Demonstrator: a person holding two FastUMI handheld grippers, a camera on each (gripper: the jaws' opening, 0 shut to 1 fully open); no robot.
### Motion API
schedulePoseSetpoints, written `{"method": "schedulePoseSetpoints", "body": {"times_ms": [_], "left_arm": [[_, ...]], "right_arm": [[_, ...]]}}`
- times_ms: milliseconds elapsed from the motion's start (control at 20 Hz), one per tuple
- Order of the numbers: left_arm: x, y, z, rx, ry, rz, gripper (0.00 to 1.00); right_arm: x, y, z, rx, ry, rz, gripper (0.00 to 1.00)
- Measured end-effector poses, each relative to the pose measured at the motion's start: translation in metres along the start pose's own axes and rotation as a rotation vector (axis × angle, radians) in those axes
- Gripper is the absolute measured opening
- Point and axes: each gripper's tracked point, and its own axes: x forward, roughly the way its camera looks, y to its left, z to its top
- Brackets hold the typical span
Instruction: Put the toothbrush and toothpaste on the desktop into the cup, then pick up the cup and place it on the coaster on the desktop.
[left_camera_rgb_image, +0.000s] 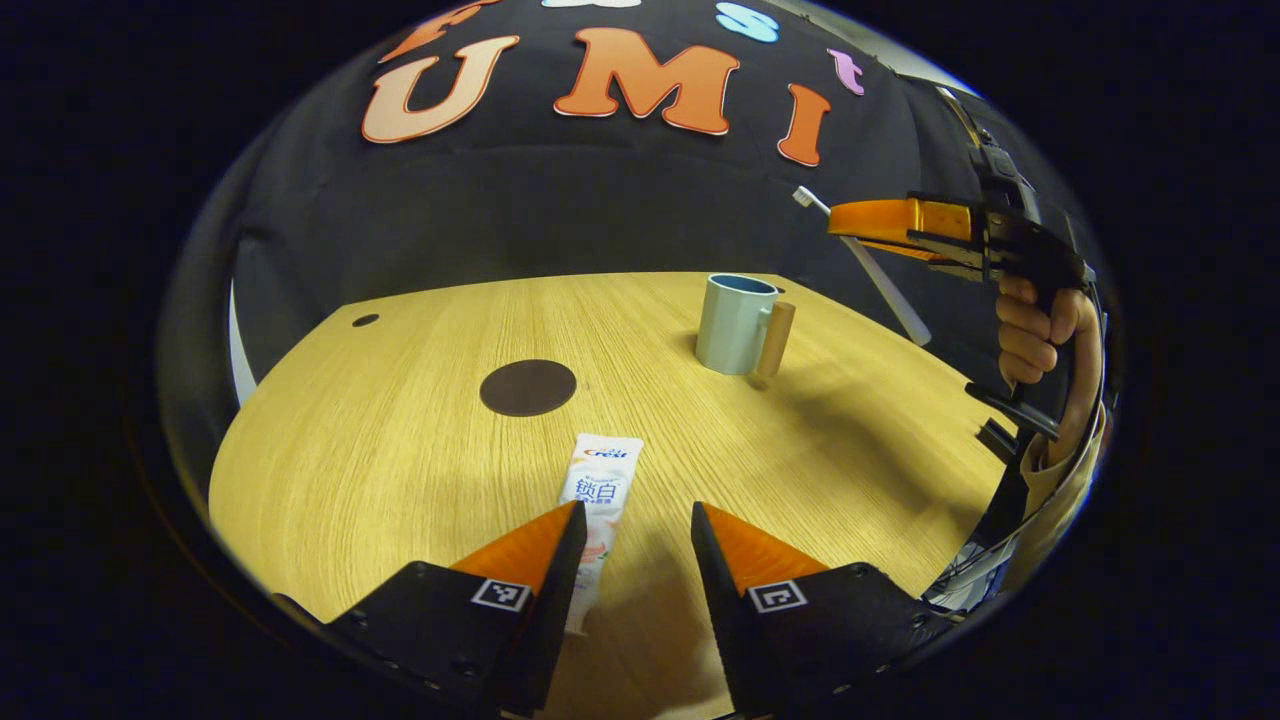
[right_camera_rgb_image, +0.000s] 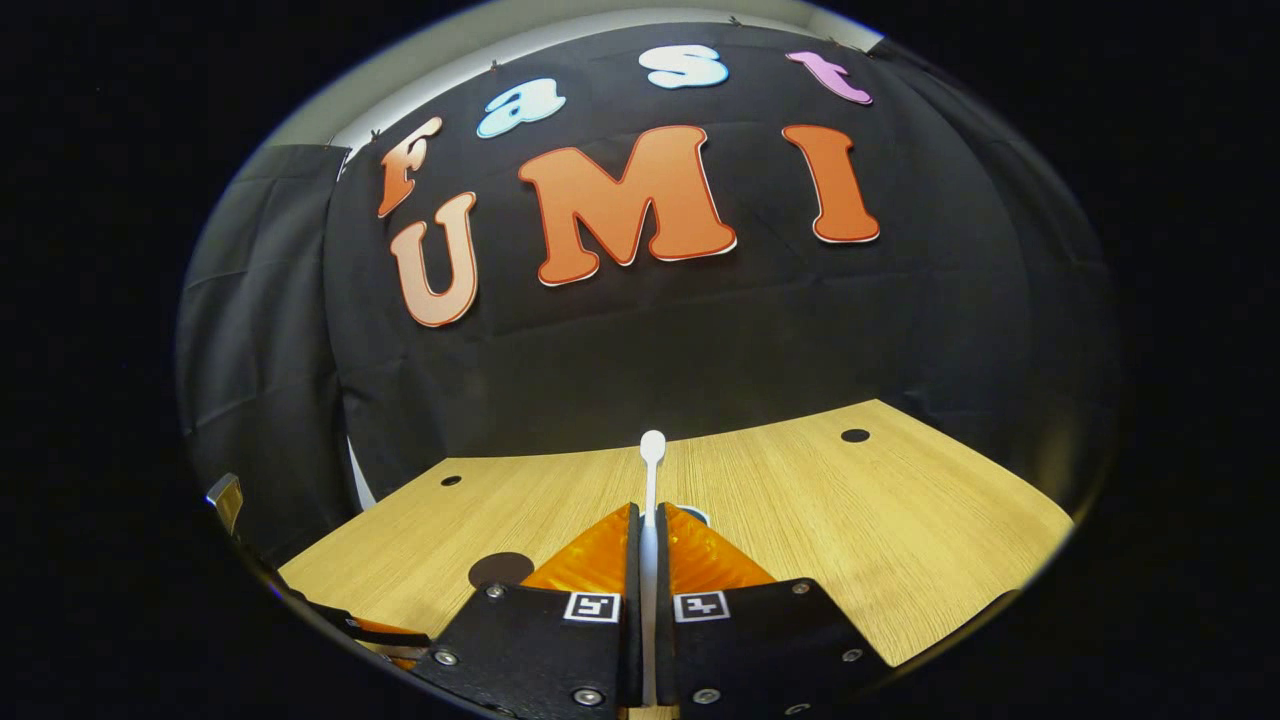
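A white toothpaste tube (left_camera_rgb_image: 602, 490) lies flat on the wooden desk (left_camera_rgb_image: 400, 470). My left gripper (left_camera_rgb_image: 637, 512) hangs open just above its near end, one finger over the tube, not gripping it. The pale blue cup (left_camera_rgb_image: 735, 325) with a wooden handle stands upright farther back. A dark round coaster (left_camera_rgb_image: 527, 387) lies left of the cup. High at the right, the right gripper (left_camera_rgb_image: 835, 222) holds a white toothbrush (left_camera_rgb_image: 885, 285) slanting in the air above and right of the cup. In the right gripper view, the right gripper (right_camera_rgb_image: 650, 512) is shut on the toothbrush (right_camera_rgb_image: 652, 450), head pointing forward.
A hand (left_camera_rgb_image: 1035, 335) holds the right gripper at the desk's right edge. Small dark holes (left_camera_rgb_image: 365, 320) mark the desk's far corners. Part of the coaster (right_camera_rgb_image: 500, 568) shows left of the right gripper's fingers. The black cloth wall stands right behind the desk.
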Motion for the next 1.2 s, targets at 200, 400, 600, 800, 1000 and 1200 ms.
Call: {"method": "schedulePoseSetpoints", "body": {"times_ms": [200,400,600,800,1000,1200], "left_arm": [[0.007,0.007,-0.001,0.049,0.031,0.019,0.65],[0.009,0.014,-0.005,0.075,0.082,0.034,0.65],[0.01,0.015,-0.011,0.065,0.128,0.021,0.65],[0.019,0.018,-0.02,0.054,0.173,0.037,0.66],[0.032,0.02,-0.024,0.034,0.208,0.046,0.46],[0.021,0.02,-0.022,0.058,0.204,0.024,0.41]], "right_arm": [[0.005,-0.004,0.0,0.001,0.0,-0.005,0.05],[0.009,-0.006,0.003,-0.008,0.004,-0.009,0.05],[0.014,-0.003,0.014,-0.018,-0.007,-0.008,0.05],[0.023,0.003,0.023,-0.03,-0.012,-0.004,0.05],[0.033,0.012,0.036,-0.037,-0.021,0.007,0.05],[0.049,0.014,0.047,-0.04,-0.025,0.013,0.05]]}}
